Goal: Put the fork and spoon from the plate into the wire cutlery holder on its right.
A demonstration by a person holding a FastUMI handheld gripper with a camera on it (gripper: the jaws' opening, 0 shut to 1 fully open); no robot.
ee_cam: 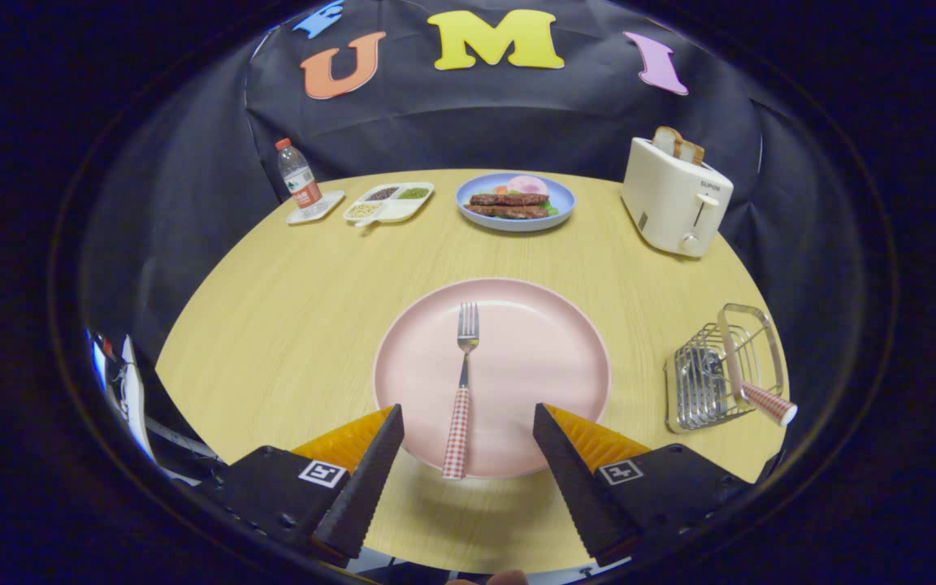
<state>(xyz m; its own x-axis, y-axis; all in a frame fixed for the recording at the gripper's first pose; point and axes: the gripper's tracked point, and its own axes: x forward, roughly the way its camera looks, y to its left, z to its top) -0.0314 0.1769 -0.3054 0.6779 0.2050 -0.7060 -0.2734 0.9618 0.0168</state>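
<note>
Round light wood-grain table carries a smooth round pink plate. A chrome wire cutlery holder on the plate's right contains a utensil with a red-checked handle. Black ribbed gripper: fingers apart, flanking the steel fork's red-checked handle, no contact.

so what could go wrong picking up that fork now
The metal fork with the red checked handle lies flat on the pink plate, so the open gripper jaws may slip or push it. Its handle overhangs the rim and could tip. The wire cutlery holder already holds a checked-handled utensil, narrowing the slot.
</note>
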